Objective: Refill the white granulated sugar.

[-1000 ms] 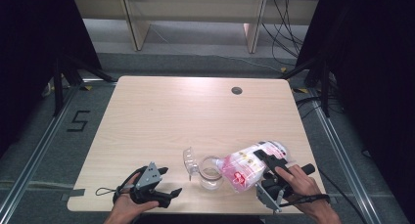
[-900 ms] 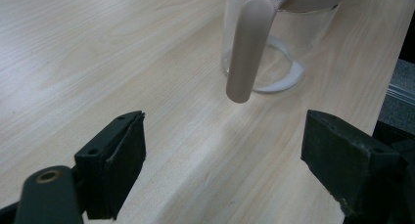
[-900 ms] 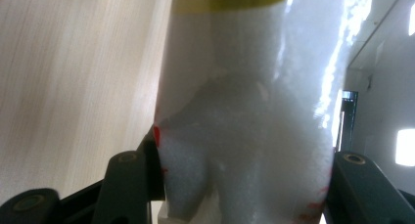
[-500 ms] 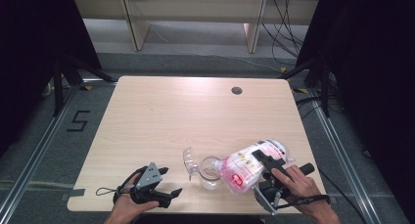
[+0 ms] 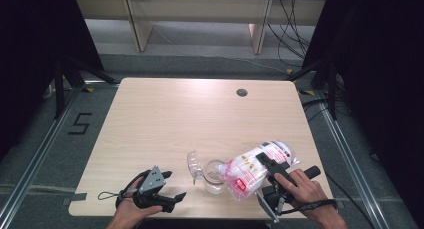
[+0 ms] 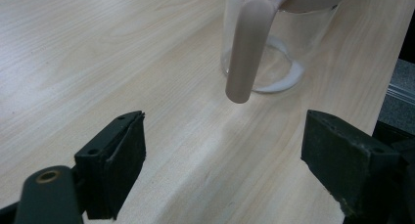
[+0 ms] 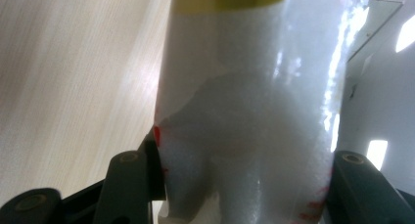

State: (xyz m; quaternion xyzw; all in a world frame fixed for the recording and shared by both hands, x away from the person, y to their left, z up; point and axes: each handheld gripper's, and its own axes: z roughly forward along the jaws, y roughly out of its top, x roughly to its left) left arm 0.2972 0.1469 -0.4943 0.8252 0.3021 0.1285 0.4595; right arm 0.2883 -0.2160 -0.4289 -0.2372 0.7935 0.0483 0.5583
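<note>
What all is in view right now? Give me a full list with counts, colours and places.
Glass pitcher: one, clear, near table edge, centre; handle faces the left gripper.
Plastic bag: one, white with pink print, tilted over the pitcher's mouth, clamped.
Table: one, light wood.
Grommet hole: one, dark, far right of tabletop.
Left gripper: one, black, open, on the table left of the pitcher.
Right gripper: one, black, shut on the bag.

Pink-and-white bag (image 5: 252, 169), clear glass jar (image 5: 214, 176), pale woodgrain table (image 5: 200, 119)
</note>
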